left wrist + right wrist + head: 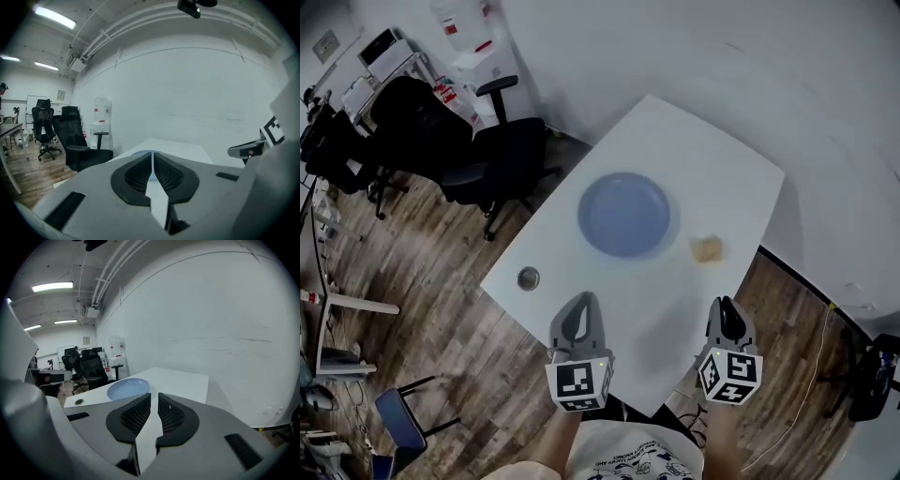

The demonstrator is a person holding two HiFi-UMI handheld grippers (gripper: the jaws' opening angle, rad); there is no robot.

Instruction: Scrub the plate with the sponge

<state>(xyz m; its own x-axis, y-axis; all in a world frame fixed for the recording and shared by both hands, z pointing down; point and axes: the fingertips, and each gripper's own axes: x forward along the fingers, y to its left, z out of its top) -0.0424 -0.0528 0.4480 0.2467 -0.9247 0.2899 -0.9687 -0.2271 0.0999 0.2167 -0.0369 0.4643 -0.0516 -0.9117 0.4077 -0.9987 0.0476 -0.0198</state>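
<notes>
A round blue plate (623,214) lies mid-table on the white table (694,150). A small tan sponge (706,248) rests on the tabletop just right of the plate. My left gripper (581,300) hovers over the table's near edge, short of the plate, its jaws shut with nothing between them. My right gripper (725,303) hangs by the near right corner, short of the sponge, also shut and empty. In the right gripper view the plate (127,387) shows ahead and left of the shut jaws (154,395). The left gripper view's jaws (152,153) hide most of the plate.
A round metal grommet (528,277) sits in the table's left corner. Black office chairs (502,155) stand on the wood floor left of the table. A white wall (211,310) runs behind the table. A water dispenser (101,117) stands by the wall.
</notes>
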